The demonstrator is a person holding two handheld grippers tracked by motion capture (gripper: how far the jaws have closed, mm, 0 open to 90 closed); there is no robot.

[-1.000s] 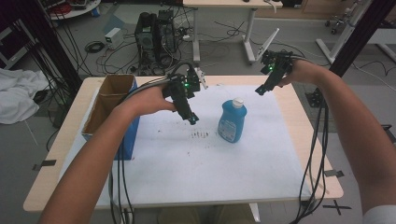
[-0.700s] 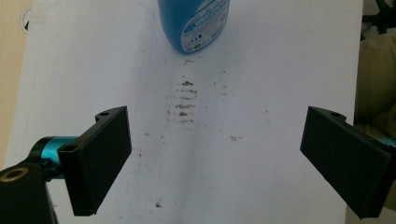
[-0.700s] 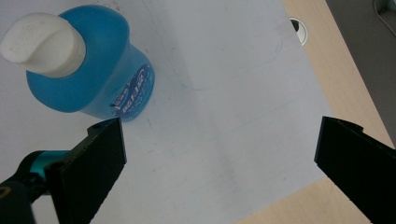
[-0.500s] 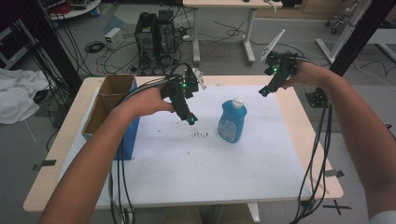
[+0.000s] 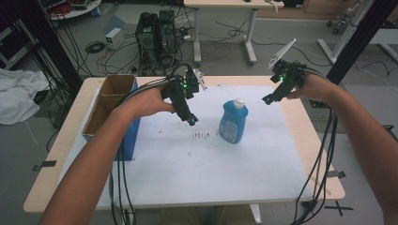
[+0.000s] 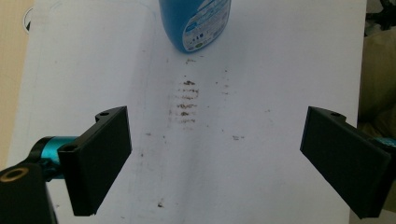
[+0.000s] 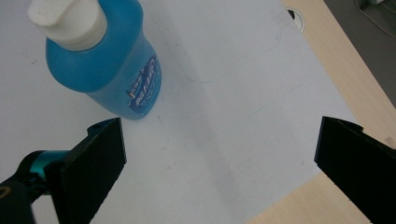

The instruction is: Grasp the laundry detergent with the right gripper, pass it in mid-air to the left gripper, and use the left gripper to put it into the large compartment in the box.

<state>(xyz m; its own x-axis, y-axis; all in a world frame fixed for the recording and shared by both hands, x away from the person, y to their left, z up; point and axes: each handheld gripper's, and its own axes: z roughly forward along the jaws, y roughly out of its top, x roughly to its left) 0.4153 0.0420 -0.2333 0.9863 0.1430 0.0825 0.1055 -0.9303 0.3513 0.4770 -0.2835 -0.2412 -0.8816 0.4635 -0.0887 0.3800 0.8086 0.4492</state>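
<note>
Both tools (image 5: 191, 119) (image 5: 266, 99) wide open beside blue bottle (image 5: 233, 123)

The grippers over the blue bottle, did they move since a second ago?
Hardly. The right gripper edged slightly farther from the person, away from the blue bottle. The left gripper kept hovering beside the brown smudges. Both grippers stayed open and empty, nothing was grabbed, and the bottle and cardboard box stayed put.
</note>
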